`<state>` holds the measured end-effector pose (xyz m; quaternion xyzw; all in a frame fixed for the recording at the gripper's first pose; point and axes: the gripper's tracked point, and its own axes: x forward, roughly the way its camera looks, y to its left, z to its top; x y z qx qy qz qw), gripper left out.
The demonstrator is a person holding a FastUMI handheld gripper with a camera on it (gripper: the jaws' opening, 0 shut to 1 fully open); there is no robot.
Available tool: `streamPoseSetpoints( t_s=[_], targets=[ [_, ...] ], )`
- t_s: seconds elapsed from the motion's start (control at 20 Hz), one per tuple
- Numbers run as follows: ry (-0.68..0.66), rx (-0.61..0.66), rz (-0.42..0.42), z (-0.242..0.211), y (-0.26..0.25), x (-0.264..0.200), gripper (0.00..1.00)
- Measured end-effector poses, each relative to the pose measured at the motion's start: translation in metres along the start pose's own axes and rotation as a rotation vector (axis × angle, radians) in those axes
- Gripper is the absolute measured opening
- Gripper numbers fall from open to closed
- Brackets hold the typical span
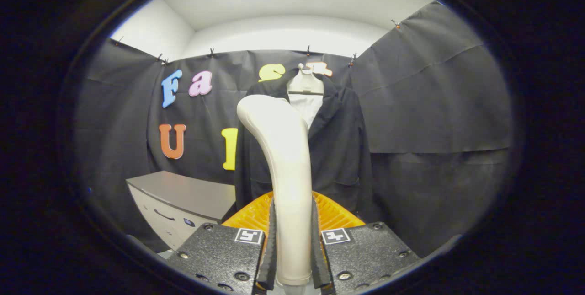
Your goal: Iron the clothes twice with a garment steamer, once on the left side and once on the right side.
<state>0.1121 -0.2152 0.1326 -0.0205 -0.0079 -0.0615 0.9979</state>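
Observation:
A white garment steamer (284,158) stands upright between my fingers, its handle clamped on both sides and its curved head rising ahead of me. My gripper (292,249) is shut on that handle. Beyond the steamer a dark jacket (340,144) hangs on a white hanger (305,83) against the booth's back wall, with a white shirt front (307,107) showing at the collar. The steamer's head covers the jacket's left half and sits apart from the cloth.
A grey cabinet with drawers (183,199) stands low to the left of the jacket. An orange ribbed piece (338,215) lies just behind my fingers. Black cloth walls close in the left, back and right sides.

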Motion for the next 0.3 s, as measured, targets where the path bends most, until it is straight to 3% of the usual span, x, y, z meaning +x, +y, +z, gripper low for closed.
streamPoseSetpoints(
  t_s=[0.3],
  targets=[
    [-0.063,0.037,0.107,0.021,0.006,-0.02,0.34]
  ],
)
